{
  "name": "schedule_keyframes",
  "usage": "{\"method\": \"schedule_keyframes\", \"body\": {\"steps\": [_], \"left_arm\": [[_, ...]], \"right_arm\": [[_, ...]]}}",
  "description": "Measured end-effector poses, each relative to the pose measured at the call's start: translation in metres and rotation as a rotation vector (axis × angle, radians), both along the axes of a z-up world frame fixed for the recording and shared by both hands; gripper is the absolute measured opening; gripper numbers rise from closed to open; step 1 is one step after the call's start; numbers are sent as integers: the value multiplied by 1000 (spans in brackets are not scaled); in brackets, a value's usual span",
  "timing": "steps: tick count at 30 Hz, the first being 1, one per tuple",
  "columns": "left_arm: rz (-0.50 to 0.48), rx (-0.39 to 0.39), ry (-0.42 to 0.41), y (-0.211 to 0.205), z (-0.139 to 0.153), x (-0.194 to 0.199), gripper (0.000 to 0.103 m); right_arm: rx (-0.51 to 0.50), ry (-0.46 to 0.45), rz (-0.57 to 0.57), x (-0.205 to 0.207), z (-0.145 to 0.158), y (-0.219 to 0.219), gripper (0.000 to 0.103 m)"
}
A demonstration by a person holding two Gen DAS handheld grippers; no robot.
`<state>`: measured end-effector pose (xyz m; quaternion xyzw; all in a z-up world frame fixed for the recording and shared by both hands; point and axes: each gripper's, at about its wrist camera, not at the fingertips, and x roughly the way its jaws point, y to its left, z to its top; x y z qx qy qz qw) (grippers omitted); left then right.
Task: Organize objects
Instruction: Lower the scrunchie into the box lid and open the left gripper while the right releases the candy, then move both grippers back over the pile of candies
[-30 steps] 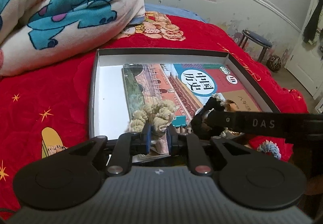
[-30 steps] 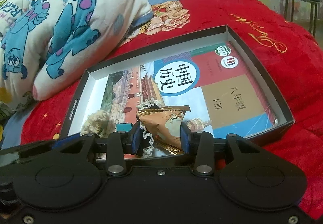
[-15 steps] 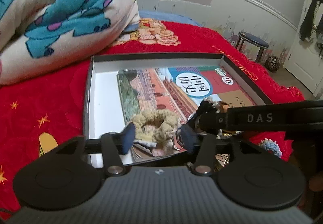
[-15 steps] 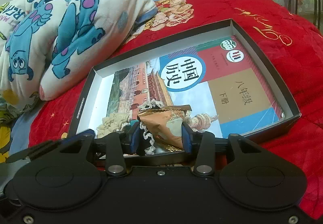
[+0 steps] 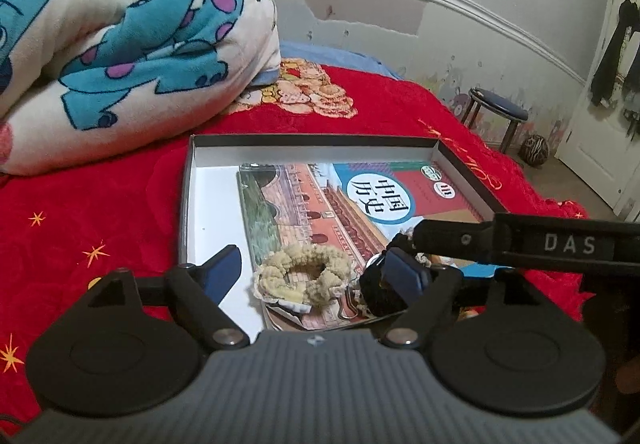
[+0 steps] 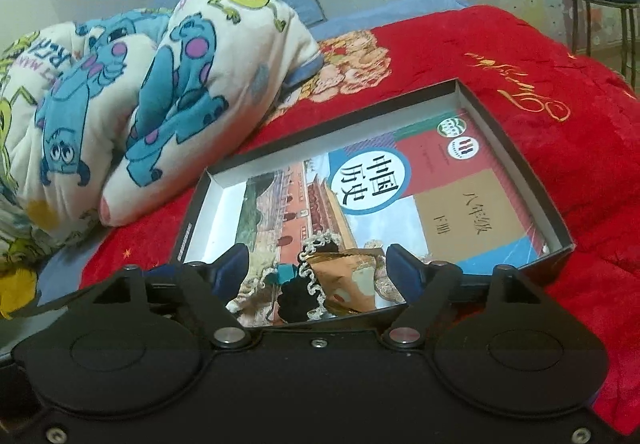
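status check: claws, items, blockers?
Left claw open; beige scrunchie on textbook in box. Right claw open over snack packet. No blockers.

The book at frame centre carries 中国历史 in a white circle, with 八年级 and 下册 on its tan panel. "DAS" stands in white on the black bar at the right of the left view. The blanket's upside-down lettering, upper left, is unclear.
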<state>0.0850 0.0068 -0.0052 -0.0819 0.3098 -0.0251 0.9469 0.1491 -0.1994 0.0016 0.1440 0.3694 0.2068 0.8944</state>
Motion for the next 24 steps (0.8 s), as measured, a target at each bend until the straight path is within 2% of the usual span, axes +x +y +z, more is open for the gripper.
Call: {"method": "schedule_keyframes", "body": {"steps": [8, 13, 18, 24], "left_arm": [[10, 15, -56, 1, 21, -16, 87], [19, 7, -104, 4, 41, -34, 88], [19, 15, -131, 2, 54, -54, 88], [0, -56, -127, -9, 59, -79, 88]], "right_arm": [[23, -54, -47, -17, 19, -21, 78], [76, -79, -151, -27, 33, -51, 79], [88, -95, -193, -42, 42, -61, 79], [94, -115, -212, -75, 46, -67, 79]]}}
